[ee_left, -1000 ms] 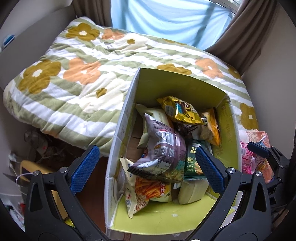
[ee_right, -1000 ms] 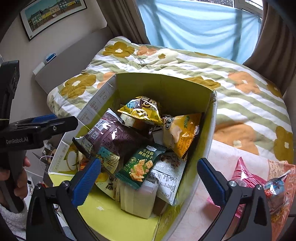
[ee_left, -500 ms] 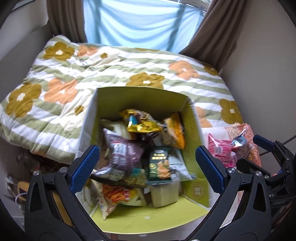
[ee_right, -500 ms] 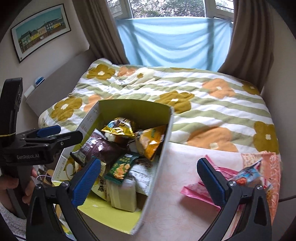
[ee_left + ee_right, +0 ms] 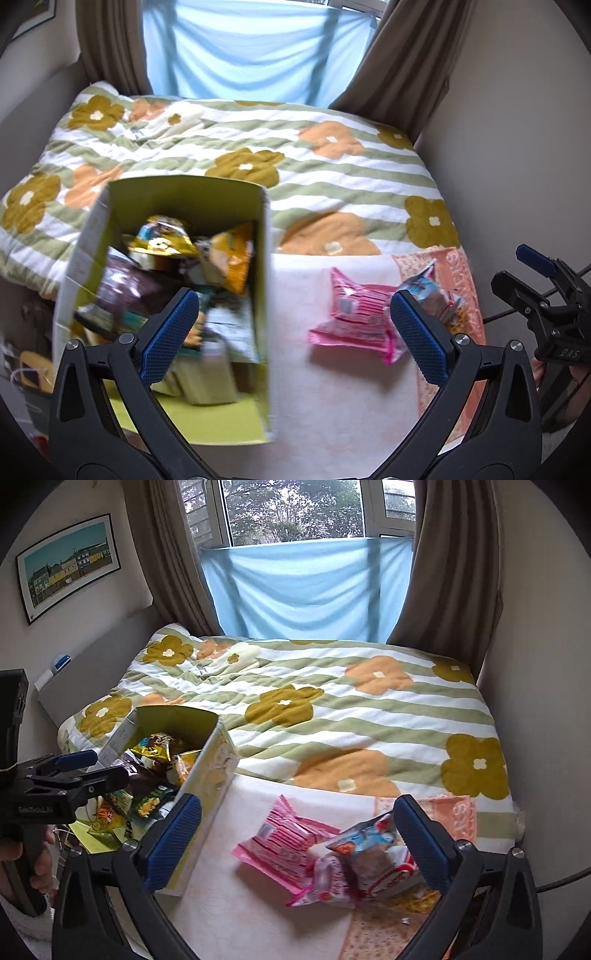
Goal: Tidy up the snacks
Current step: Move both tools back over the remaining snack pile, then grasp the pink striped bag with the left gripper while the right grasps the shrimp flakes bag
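A yellow-green cardboard box (image 5: pixel 263 280) full of snack bags stands at the left; it also shows in the right wrist view (image 5: pixel 216 760). A pink snack pack (image 5: pixel 354 314) and a blue-and-brown bag (image 5: pixel 432 295) lie on the pale cloth to its right; in the right wrist view the pink pack (image 5: pixel 288 843) and the blue bag (image 5: pixel 369 853) lie low in the middle. My left gripper (image 5: pixel 293 336) is open and empty, above the box's right wall. My right gripper (image 5: pixel 297 843) is open and empty, above the loose packs.
A bed with a flowered green-striped quilt (image 5: pixel 332 709) fills the space behind. A peach patterned cloth (image 5: pixel 458 273) covers the table's right side. Wall close on the right, window with blue sheet (image 5: pixel 306 590) and curtains behind. Clutter on the floor left of the box.
Both grippers have swung right, away from the box's inside toward the pink and blue packs on the cloth. Both stay open and empty.
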`<state>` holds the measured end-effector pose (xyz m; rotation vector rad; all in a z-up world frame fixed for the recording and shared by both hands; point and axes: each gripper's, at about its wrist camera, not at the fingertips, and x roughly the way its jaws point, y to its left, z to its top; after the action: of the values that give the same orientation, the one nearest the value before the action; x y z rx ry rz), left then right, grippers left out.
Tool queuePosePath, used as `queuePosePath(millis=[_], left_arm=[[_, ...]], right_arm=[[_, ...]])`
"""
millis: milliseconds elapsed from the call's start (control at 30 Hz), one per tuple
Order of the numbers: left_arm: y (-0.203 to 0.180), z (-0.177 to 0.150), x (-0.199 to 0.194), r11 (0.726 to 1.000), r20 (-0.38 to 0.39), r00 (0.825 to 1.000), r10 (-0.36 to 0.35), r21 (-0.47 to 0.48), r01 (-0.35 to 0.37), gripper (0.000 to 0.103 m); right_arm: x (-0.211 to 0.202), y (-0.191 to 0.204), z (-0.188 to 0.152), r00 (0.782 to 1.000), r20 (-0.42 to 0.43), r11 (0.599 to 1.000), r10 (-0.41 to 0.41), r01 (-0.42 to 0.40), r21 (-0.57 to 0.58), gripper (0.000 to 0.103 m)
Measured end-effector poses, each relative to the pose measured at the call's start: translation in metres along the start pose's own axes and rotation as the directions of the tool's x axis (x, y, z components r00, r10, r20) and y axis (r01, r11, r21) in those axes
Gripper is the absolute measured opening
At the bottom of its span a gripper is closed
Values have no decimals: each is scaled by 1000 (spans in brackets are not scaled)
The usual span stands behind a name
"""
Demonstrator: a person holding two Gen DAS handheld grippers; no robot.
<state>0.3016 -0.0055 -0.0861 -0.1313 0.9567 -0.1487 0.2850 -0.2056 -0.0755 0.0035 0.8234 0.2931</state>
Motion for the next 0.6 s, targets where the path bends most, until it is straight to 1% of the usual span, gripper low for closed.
queuePosePath(millis=[67,200,267,300,333,367,500,600], left_arm=[[-22,-4,10,1000,-12,1000,8,-15,-8,103],[-58,-13,36,1000,-61,998,4,-29,-6,103],[-71,-17,55,1000,-106,994,10,-22,-13,103],[-76,-20,66,1000,-132,991,11,-21,-14,103],[-78,-23,75,1000,-151,988,4,-22,-7,103],[-81,-25,85,1000,-174,985,-1,-22,-3,103],[-90,-36,125,999,-259,965,38,17,-35,103],[-92,-43,151,1000,-310,950,29,15,-25,103]], right_arm=[[1,-23,-3,1000,-9,1000,1,-1,-22,103],[11,-62,-9,999,-31,998,44,-45,-44,103],[23,-75,-14,995,-81,996,52,-57,-66,103],[33,-83,-17,991,-127,996,43,-53,-77,103],[40,-88,-21,987,-154,996,34,-47,-81,103],[46,-94,-25,984,-173,995,33,-48,-83,103],[71,-109,-40,971,-239,995,25,-48,-93,103],[88,-116,-51,956,-287,995,57,-80,-66,103]])
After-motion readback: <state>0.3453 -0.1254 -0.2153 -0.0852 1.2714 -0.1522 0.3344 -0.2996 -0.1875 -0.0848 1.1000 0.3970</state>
